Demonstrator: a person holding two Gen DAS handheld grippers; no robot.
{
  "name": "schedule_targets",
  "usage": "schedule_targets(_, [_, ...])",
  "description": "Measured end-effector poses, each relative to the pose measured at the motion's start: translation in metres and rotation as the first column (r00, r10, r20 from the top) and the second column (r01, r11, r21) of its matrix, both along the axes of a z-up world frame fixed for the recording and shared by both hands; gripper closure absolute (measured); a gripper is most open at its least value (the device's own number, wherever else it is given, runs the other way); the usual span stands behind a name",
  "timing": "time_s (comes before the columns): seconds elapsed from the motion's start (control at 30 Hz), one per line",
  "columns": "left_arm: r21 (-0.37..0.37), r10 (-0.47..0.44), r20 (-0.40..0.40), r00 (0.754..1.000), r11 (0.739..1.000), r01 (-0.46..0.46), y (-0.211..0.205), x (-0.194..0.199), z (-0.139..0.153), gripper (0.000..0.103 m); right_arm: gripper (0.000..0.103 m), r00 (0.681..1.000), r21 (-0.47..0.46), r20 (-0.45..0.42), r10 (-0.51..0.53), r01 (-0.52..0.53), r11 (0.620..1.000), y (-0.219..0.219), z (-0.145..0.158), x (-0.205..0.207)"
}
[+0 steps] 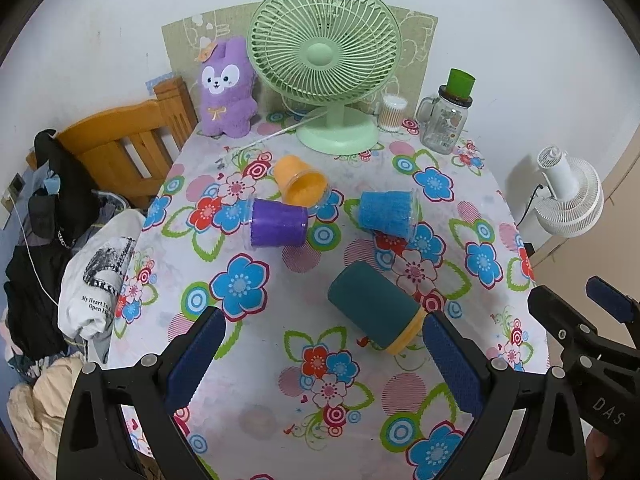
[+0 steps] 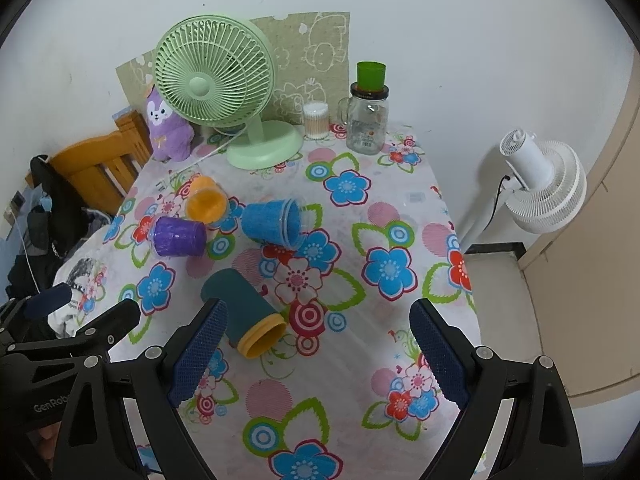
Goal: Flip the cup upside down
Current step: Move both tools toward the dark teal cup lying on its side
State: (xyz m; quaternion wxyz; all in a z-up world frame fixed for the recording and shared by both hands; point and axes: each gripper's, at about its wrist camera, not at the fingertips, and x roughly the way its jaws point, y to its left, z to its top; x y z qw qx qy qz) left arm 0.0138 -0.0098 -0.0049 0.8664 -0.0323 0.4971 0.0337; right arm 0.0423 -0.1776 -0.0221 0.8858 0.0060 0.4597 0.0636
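Note:
Several cups lie on their sides on the flowered tablecloth (image 1: 256, 412). A dark teal cup with a yellow rim (image 1: 376, 310) lies nearest, its mouth toward me; it also shows in the right wrist view (image 2: 244, 312). Behind it lie a purple cup (image 1: 279, 223), an orange cup (image 1: 301, 181) and a blue cup (image 1: 388, 213). My left gripper (image 1: 324, 348) is open and empty above the table, the teal cup just ahead of its right finger. My right gripper (image 2: 318, 344) is open and empty, the teal cup by its left finger.
A green desk fan (image 1: 326, 64), a purple plush toy (image 1: 227, 88), a cotton-swab box (image 1: 392, 113) and a glass jar with a green cup on top (image 1: 446, 118) stand at the back. A wooden chair (image 1: 120, 148) with clothes stands left. A white fan (image 2: 540, 184) stands right.

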Motion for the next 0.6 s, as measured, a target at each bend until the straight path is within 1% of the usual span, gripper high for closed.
schedule_targets(0.17, [0.012,0.002,0.005,1.0,1.0,-0.002,-0.006,0.007,0.003,0.003,0.009,1.0,0.004,-0.002,0.001,-0.001,1.0,-0.005,0.003,0.011])
schedule_targets(0.4, [-0.001,0.032,0.011,0.999,0.999,-0.032,-0.012,0.02,0.006,0.003,0.009,1.0,-0.005,0.003,0.027,-0.027,1.0,-0.013,0.008,0.028])
schedule_targets(0.6, [-0.013,0.072,-0.018,0.997,0.997,-0.073,-0.019,0.033,-0.002,0.003,0.009,0.998,-0.004,-0.009,0.054,-0.054,0.999,-0.018,0.005,0.046])
